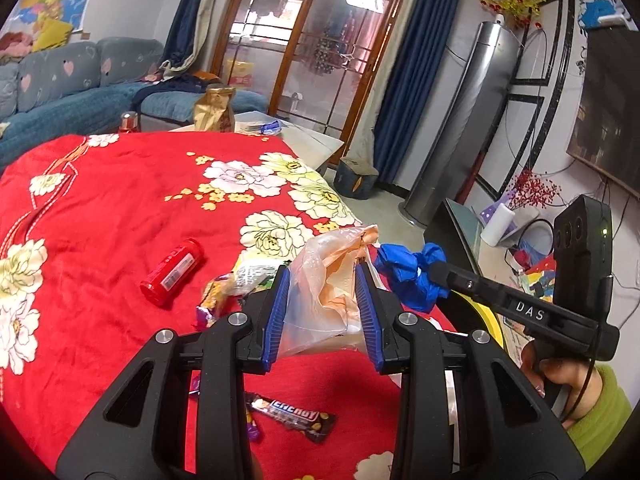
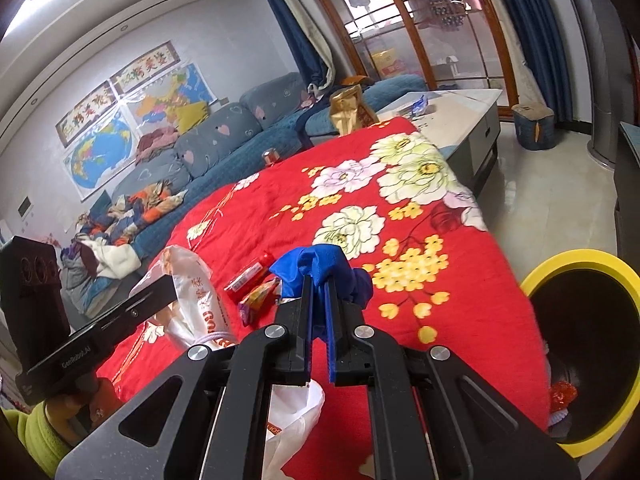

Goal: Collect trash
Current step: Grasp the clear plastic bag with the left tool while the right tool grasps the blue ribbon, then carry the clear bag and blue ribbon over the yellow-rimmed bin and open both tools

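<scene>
My left gripper (image 1: 322, 278) is shut on a crumpled clear-orange plastic bag (image 1: 334, 280) and holds it above the red floral blanket (image 1: 120, 200). My right gripper (image 2: 318, 280) is shut on a crumpled blue wrapper (image 2: 316, 264), which also shows in the left wrist view (image 1: 408, 276) just right of the bag. On the blanket lie a red tube (image 1: 172, 272), colourful snack wrappers (image 1: 224, 292) and a dark energy bar wrapper (image 1: 292, 416). A yellow-rimmed black bin (image 2: 580, 344) stands on the floor at the blanket's right edge.
A white plastic bag (image 2: 292, 420) lies under the right gripper. A gold paper bag (image 1: 214, 110) and a red cup (image 1: 129, 122) stand at the blanket's far edge. A white coffee table (image 2: 460, 116), blue sofa (image 1: 60, 92) and silver tower unit (image 1: 460, 120) lie beyond.
</scene>
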Tool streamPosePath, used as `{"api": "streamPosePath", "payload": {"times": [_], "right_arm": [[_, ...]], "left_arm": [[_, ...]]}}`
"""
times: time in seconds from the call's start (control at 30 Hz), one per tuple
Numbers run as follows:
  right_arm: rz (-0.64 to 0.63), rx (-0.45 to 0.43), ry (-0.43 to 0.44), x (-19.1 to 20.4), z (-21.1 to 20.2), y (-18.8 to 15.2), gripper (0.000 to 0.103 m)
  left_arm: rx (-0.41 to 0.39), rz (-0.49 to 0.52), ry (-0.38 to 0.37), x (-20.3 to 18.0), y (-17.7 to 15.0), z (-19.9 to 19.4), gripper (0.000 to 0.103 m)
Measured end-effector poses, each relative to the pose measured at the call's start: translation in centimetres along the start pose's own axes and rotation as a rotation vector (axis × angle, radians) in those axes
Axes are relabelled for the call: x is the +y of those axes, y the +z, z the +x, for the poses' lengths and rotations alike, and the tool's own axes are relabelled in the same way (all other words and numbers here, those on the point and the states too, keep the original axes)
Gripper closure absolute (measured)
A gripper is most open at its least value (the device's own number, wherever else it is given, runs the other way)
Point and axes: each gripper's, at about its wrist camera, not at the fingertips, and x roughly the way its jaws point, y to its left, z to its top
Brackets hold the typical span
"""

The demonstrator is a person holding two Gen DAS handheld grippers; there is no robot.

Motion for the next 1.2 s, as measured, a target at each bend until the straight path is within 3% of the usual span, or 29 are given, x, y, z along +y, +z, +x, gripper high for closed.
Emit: {"api": "streamPosePath", "payload": {"times": [0.43, 0.8, 1.2], "right_arm": [[0.057, -0.054, -0.052, -3.6, -2.6, 0.4, 0.098], [0.063, -0.099, -0.164, -6.3, -4.8, 0.2, 0.098], [0.119, -0.145, -0.217, -9.9, -6.7, 0.2, 0.098]], "left_arm": [[0.013, 0.079, -0.018, -3.7, -0.2, 1.5, 0.076], [0.034, 0.143, -0.05, -7.2, -0.3, 3.2, 0.076], [0.047, 0.22, -0.067, -11.4, 0.0, 5.5, 0.076]]}}
